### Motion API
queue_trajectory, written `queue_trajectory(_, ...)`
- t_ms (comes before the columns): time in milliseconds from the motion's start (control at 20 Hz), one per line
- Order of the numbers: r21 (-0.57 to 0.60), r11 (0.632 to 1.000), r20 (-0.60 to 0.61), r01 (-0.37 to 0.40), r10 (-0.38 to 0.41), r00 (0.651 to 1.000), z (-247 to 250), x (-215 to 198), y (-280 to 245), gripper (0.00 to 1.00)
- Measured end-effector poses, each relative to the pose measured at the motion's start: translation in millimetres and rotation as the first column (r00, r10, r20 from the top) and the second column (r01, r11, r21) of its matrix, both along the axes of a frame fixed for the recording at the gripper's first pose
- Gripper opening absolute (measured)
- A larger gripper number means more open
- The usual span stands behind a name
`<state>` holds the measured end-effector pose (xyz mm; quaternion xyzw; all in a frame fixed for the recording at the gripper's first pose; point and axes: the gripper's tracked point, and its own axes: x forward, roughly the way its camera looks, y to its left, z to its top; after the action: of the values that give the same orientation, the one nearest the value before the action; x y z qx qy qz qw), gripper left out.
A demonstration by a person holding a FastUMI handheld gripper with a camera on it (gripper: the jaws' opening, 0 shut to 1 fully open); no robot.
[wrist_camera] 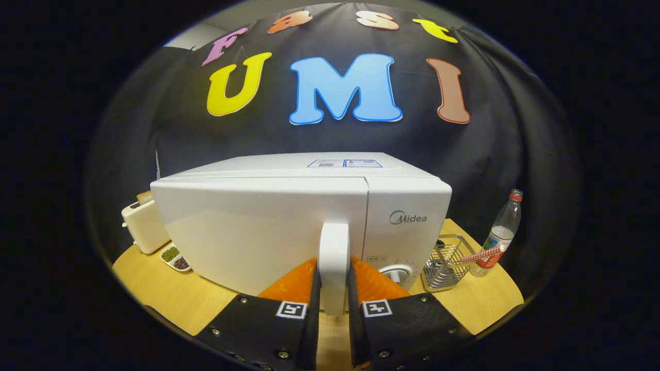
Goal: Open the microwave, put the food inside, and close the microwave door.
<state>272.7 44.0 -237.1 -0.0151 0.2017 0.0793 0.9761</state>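
a wire basket [444,260] stood on the wooden table [170,296] just right of the microwave [289,216]; what lay inside it could not be made out, though a red-and-white striped stick [477,255] rested across its rim. beside the basket a clear plastic bottle [502,233] with a red cap stood upright, seemingly near empty. left of the microwave, a small white divided dish [175,257] held something green in one compartment and something dark in the other. behind that dish a cream toaster [144,224] had a slice of bread poking from its slot.

the microwave sat in the middle of the table, door closed or nearly so, its upright white handle [333,263] directly between the fingers. the gripper [333,309] was closed around that handle, one finger pressing each side of its lower part. the gripper pointed level and straight at the door, fingers side by side.
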Motion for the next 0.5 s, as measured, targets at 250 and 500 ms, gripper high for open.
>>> queue_trajectory(250,-0.034,0.999,-0.031,-0.036,0.035,0.999,-1.7,-6.5,-1.1,0.13)
queue_trajectory(500,-0.051,0.998,-0.023,-0.045,0.043,0.999,1.8,-35.4,4.7,0.13)
